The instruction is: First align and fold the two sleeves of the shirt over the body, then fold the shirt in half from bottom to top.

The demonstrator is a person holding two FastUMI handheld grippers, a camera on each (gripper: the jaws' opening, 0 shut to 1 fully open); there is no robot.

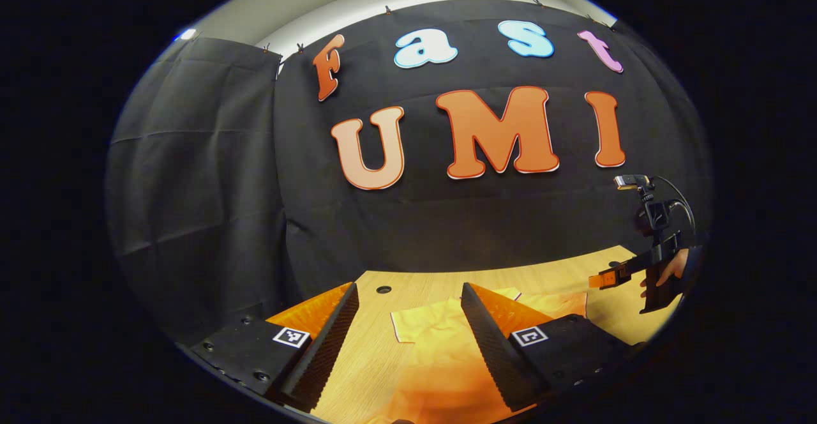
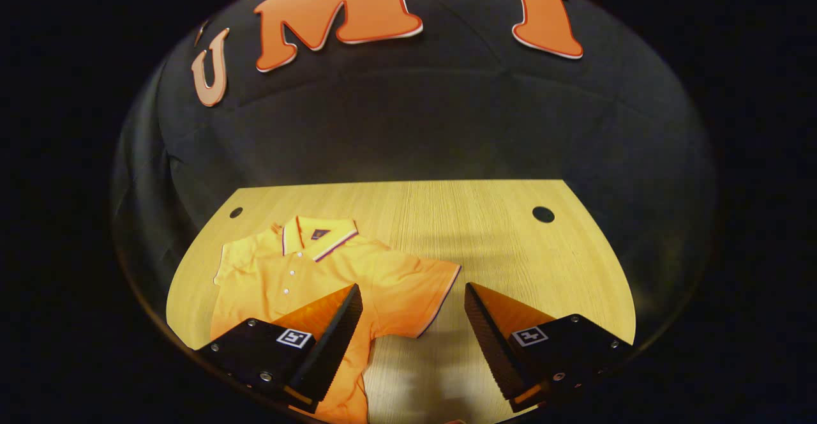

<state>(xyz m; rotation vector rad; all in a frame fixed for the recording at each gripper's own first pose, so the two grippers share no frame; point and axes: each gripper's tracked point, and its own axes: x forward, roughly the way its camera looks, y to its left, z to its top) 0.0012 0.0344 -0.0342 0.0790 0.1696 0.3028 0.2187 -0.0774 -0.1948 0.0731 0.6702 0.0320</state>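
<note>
An orange polo shirt [image 2: 300, 277] lies flat on the wooden table [image 2: 498, 245], collar [image 2: 319, 235] toward the booth wall, buttons up. Its short sleeve [image 2: 415, 299] spreads out to the side. In the right gripper view my right gripper [image 2: 413, 312] hangs open just above that sleeve's edge, nothing between the fingers. In the left gripper view my left gripper [image 1: 408, 299] is open low over the shirt's other sleeve [image 1: 427, 328], which lies spread between the fingers. The right gripper [image 1: 603, 280] also shows farther off at the right, held by a hand [image 1: 670, 271].
The table has round cable holes [image 2: 543, 214] near its back corners, another hole [image 1: 383, 289] showing in the left gripper view. Black cloth walls close the booth behind and to the left. Bare wood lies to the right of the shirt.
</note>
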